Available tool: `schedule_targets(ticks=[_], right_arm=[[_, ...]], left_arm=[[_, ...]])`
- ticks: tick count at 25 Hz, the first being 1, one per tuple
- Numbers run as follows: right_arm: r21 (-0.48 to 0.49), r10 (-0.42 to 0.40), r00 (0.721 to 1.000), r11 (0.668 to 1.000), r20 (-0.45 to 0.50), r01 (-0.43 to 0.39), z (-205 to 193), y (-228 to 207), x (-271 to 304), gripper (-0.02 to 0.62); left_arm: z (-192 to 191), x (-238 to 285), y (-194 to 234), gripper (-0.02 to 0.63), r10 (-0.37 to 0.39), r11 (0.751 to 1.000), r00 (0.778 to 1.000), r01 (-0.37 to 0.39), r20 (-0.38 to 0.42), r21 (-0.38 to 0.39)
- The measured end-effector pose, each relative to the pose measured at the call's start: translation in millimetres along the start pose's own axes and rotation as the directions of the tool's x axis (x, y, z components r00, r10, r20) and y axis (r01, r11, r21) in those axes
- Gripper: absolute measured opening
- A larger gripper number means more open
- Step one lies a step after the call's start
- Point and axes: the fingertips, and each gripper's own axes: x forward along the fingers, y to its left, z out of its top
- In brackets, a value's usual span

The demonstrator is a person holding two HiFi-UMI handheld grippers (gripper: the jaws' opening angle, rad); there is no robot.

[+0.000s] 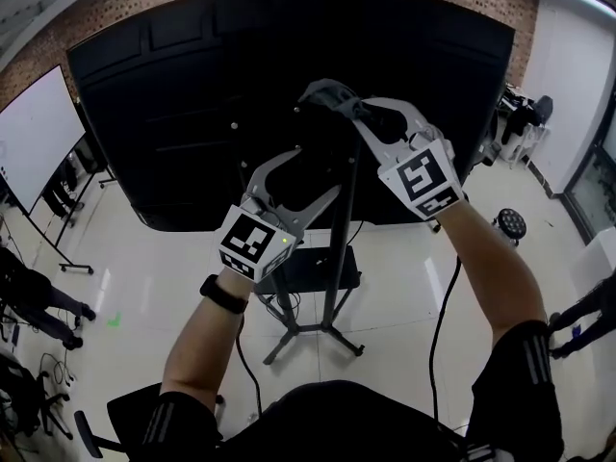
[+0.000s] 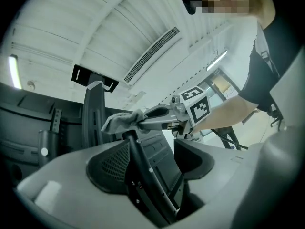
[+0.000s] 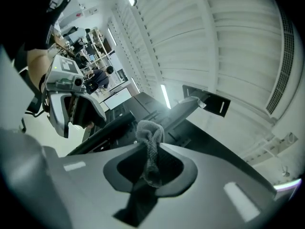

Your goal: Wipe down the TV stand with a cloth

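Now R gripper [image 1: 345,106] pinches cloth [image 3: 148,147]; L gripper [image 1: 313,173] gapes round stand [image 1: 333,277].

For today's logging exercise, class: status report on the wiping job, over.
Right gripper shut on cloth, at top of stand pole. Left gripper open, fingers astride that pole lower down. Nothing else in the way.

both forearms reach up and forward
left gripper [image 1: 314,171] lower, jaws spread wide apart; right gripper [image 1: 345,106] higher, jaws closed on a grey cloth [image 1: 325,91]

No legible text or labels
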Motion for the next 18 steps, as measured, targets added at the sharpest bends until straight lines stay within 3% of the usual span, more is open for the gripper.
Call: schedule_targets(ticks=[5,18], right_arm=[[-0.061,0.043,0.999,0.997,-0.033,-0.045,-22.7,-7.9,11.4,0.054],[-0.035,0.116,0.992,0.992,-0.048,-0.118,-77.2,26.0,5.7,0.054]], left_arm=[[2.1,12.1,6.0,0.314,0.038,0.999,0.999,-0.038,0.005,-0.023],[-45.6,33.4,-13.3,0.313,0.045,0.998,0.995,-0.049,-0.087,-0.047]])
